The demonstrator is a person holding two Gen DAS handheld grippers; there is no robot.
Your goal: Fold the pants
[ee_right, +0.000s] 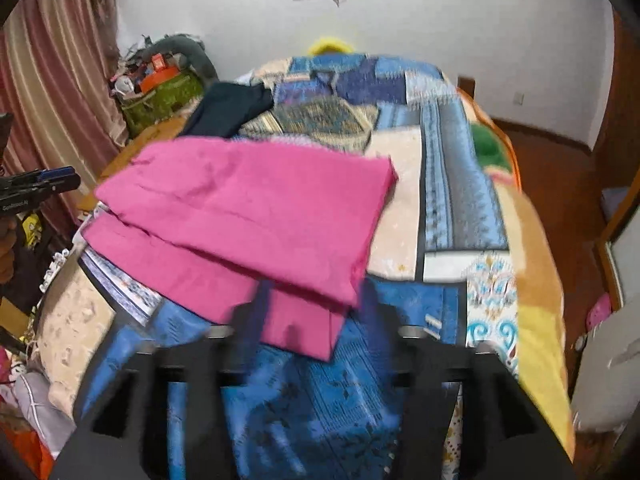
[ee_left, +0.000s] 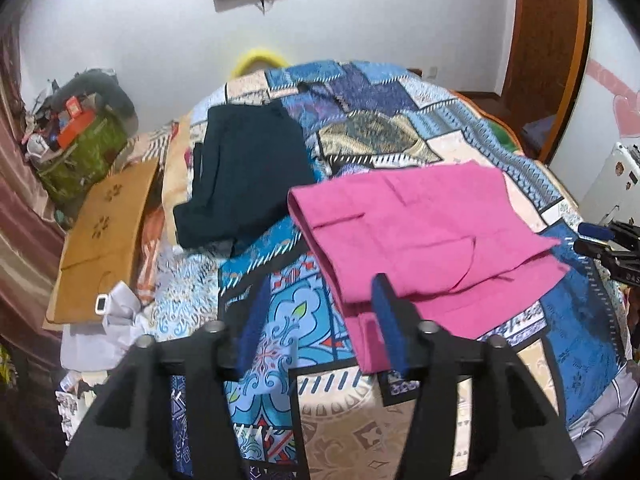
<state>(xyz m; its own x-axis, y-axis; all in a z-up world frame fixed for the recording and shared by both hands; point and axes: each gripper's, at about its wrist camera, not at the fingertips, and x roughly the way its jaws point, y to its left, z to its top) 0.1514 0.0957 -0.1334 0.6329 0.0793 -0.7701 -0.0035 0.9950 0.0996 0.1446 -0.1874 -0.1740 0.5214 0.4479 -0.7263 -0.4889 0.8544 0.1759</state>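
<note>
Pink pants (ee_left: pixel 424 240) lie folded in layers on the patterned bedspread (ee_left: pixel 280 320). My left gripper (ee_left: pixel 320 286) is open just off their near left corner. Its right finger (ee_left: pixel 386 312) overlaps the pink edge, and mostly bedspread shows between the pads. In the right wrist view the pink pants (ee_right: pixel 248 216) fill the middle. My right gripper (ee_right: pixel 316 304) stands open, blurred, with the near corner of the pants lying loose between its fingers. Each view catches the other tool at its edge: the right gripper (ee_left: pixel 600 240) and the left gripper (ee_right: pixel 44 182).
A folded dark navy garment (ee_left: pixel 244 176) rests behind the pants on the left. A brown board (ee_left: pixel 104 240), loose papers and a green bag (ee_left: pixel 84 156) of clutter crowd the bed's left side. Curtains (ee_right: pixel 52 92) hang left; a white appliance (ee_left: pixel 612 184) and wooden floor (ee_right: pixel 560 184) are right.
</note>
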